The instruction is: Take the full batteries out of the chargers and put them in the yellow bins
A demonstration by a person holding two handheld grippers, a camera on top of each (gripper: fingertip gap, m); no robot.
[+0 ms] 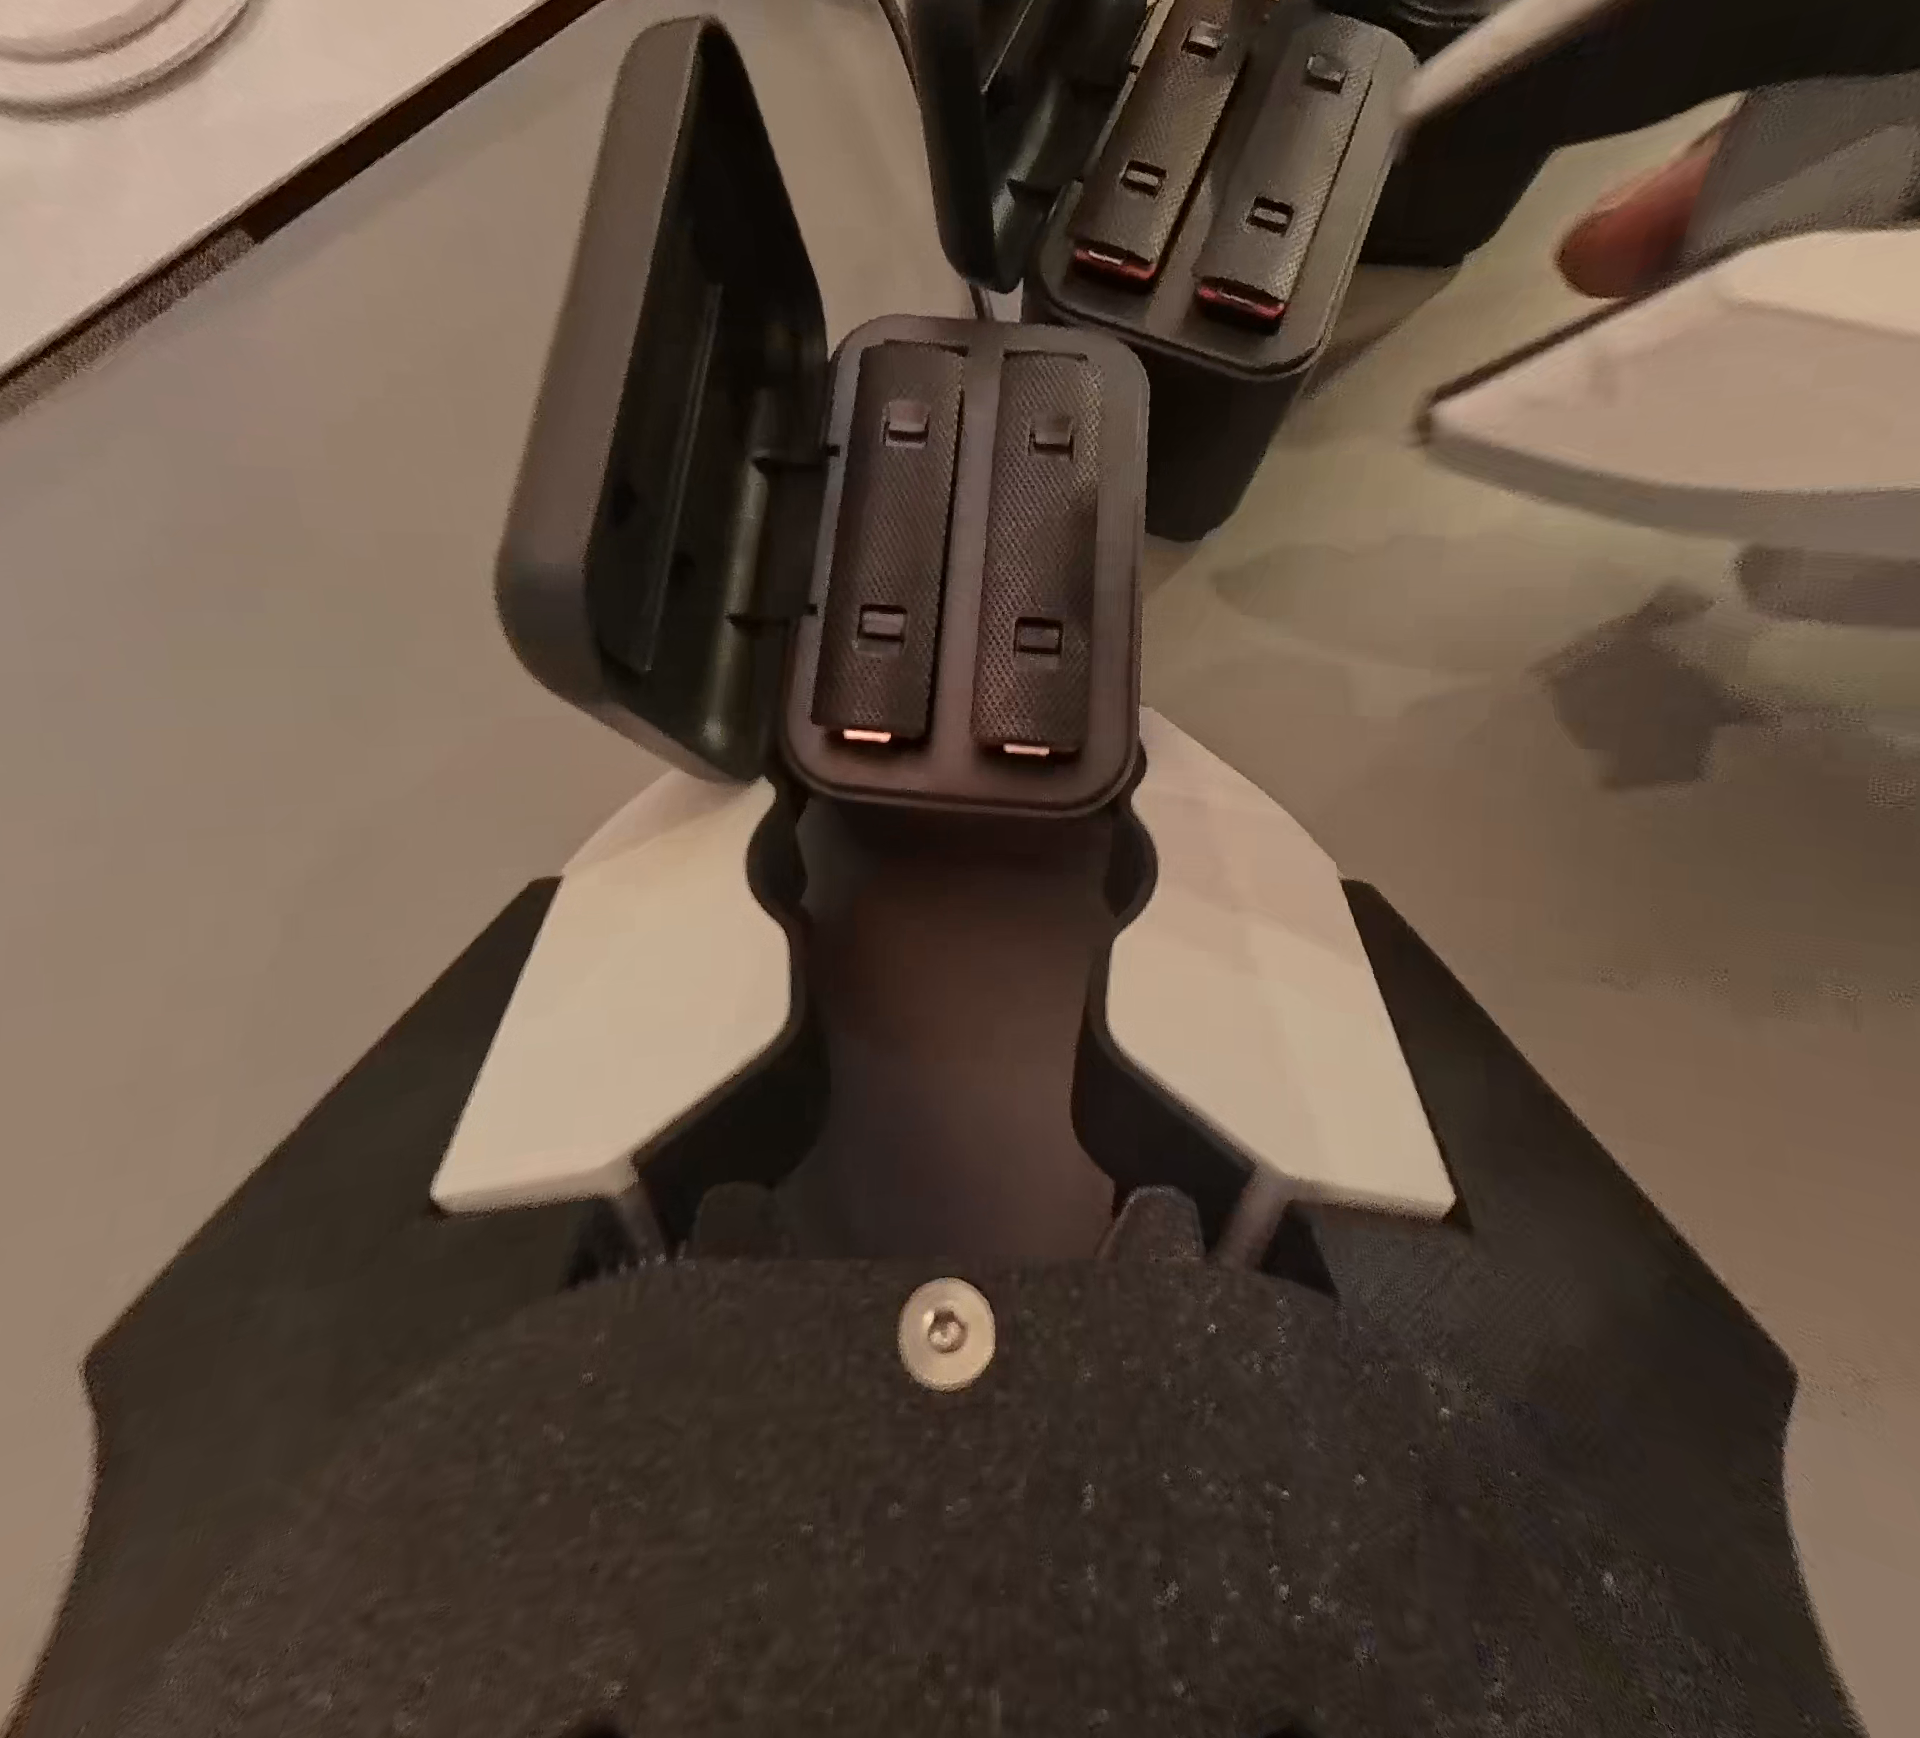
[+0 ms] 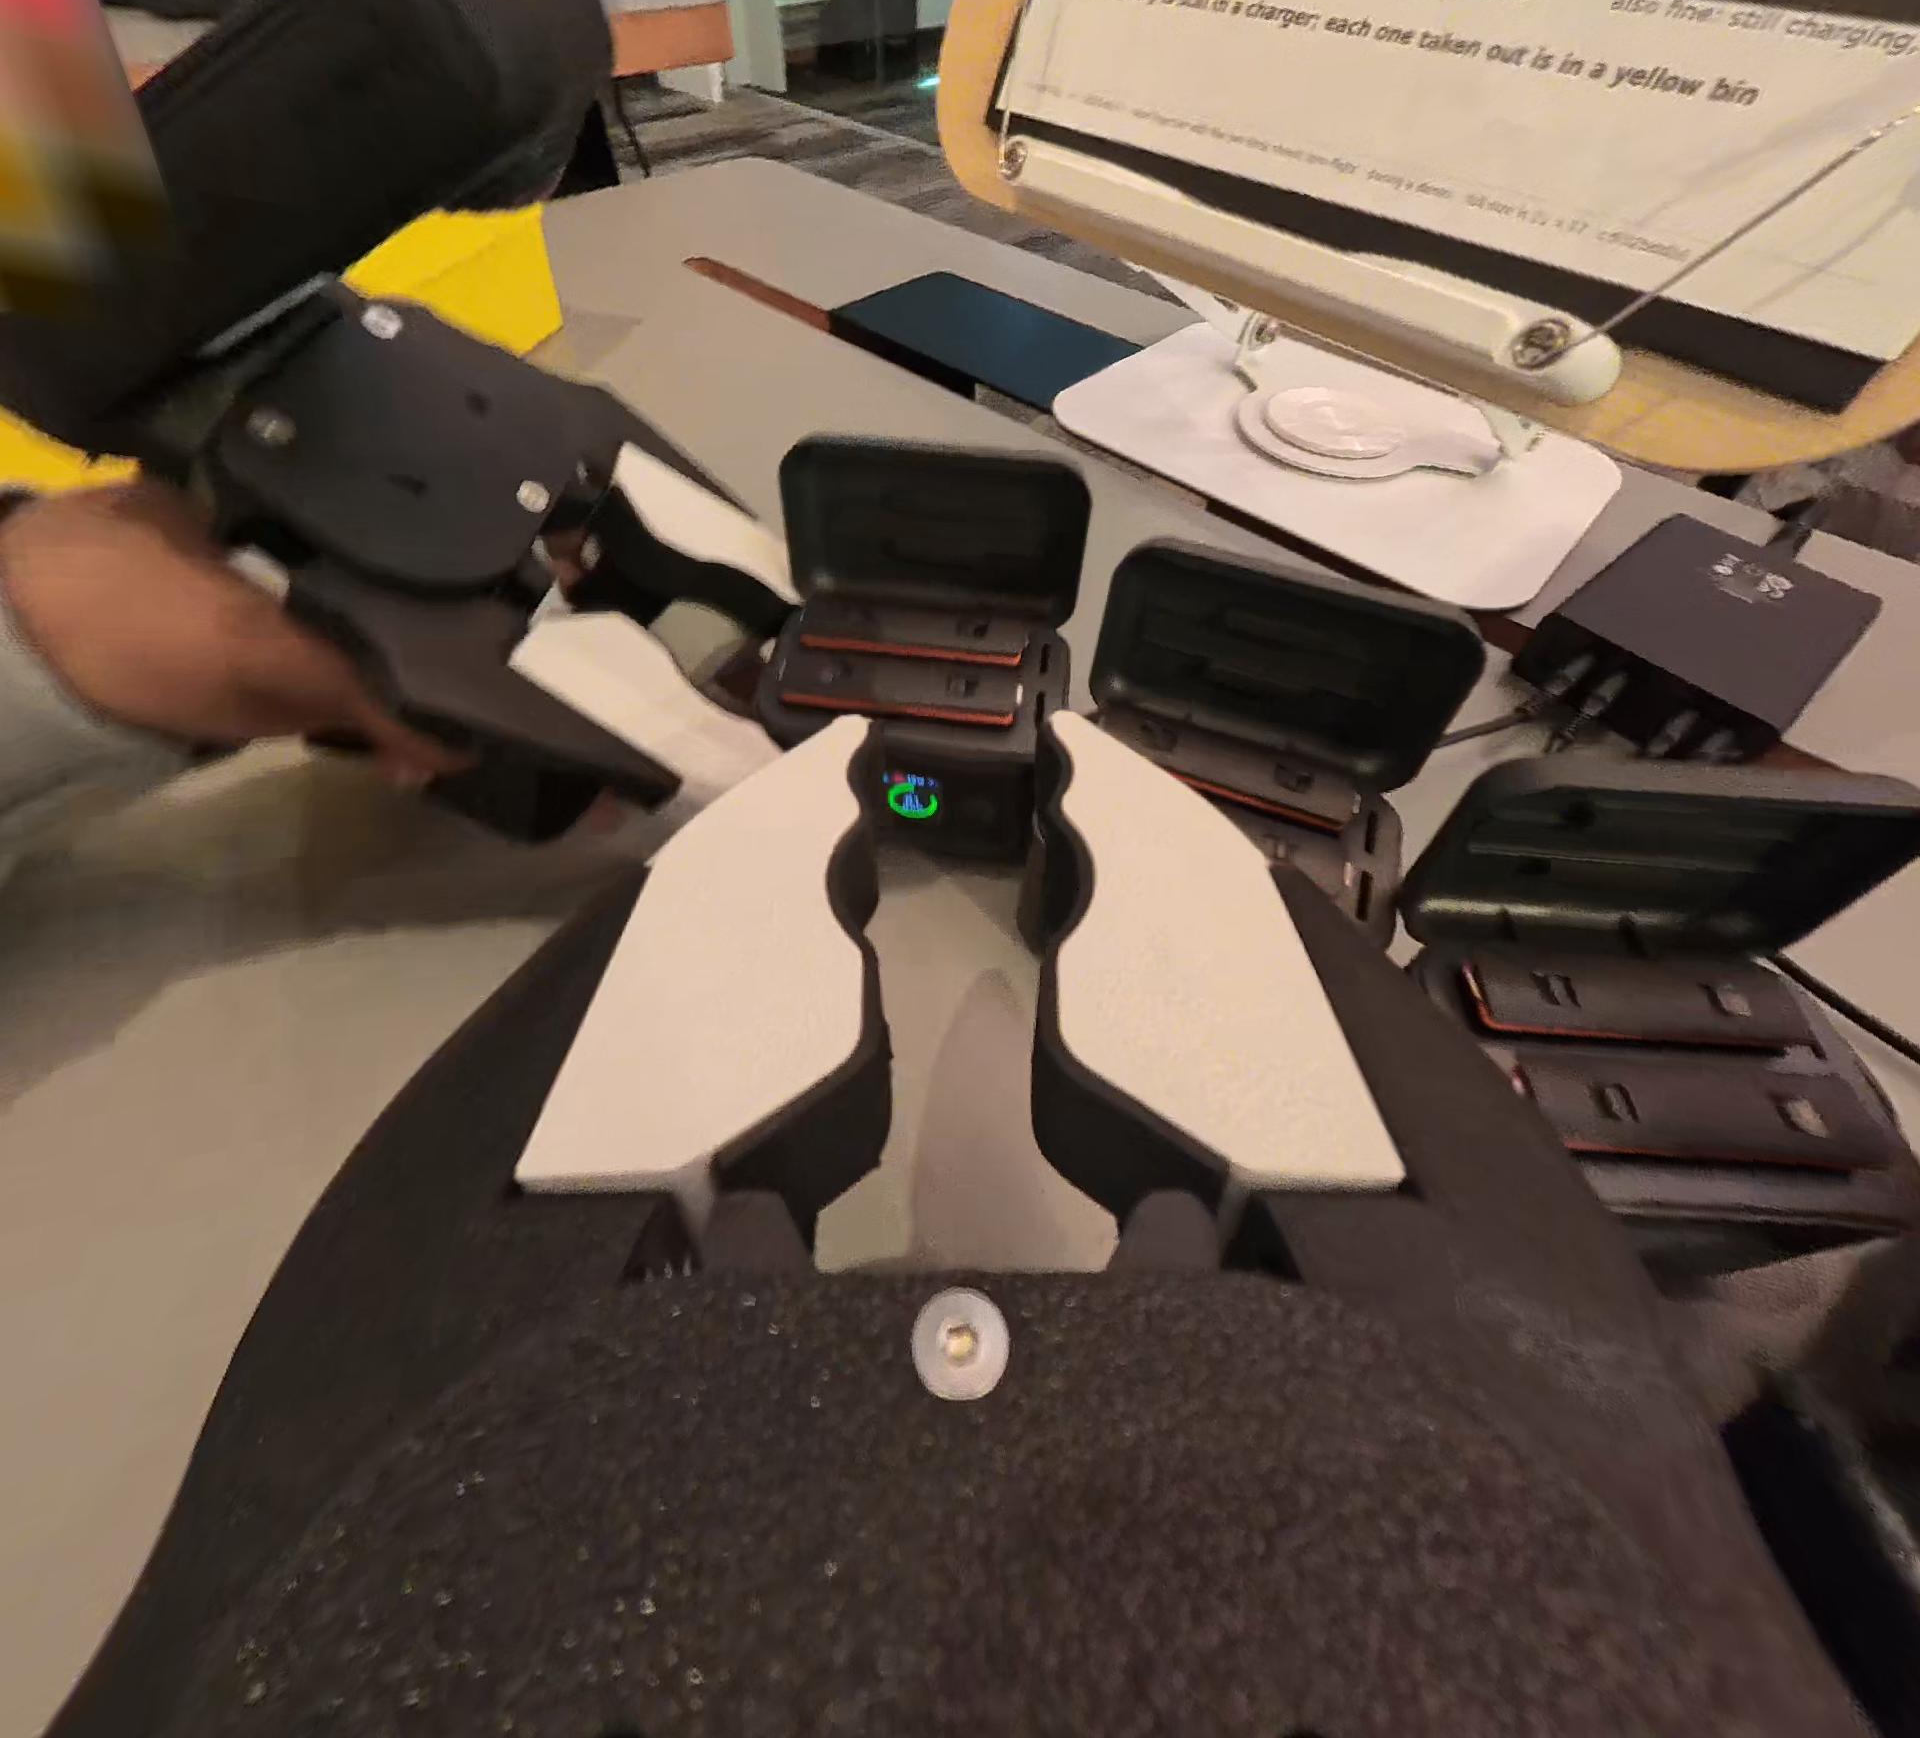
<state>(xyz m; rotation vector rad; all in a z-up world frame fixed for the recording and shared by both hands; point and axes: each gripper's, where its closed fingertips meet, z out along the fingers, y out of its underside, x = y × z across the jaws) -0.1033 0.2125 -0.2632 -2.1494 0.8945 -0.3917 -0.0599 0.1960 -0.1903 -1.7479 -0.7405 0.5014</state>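
Note:
The nearest charger stands on the grey table with its lid open to the left and two black batteries side by side in it. My left gripper is closed around this charger's body from the near end. In the right wrist view the same charger shows a green ring display, with the left gripper on its left. My right gripper is open and empty, just short of the display side. A yellow bin stands far left.
Two more open chargers hold batteries to the right. Behind them are a black power hub with cables, a dark flat slab, and a stand's white base carrying a framed sheet. A person's arm is at left. There is about 9 centimeters between the tips of the two grippers.

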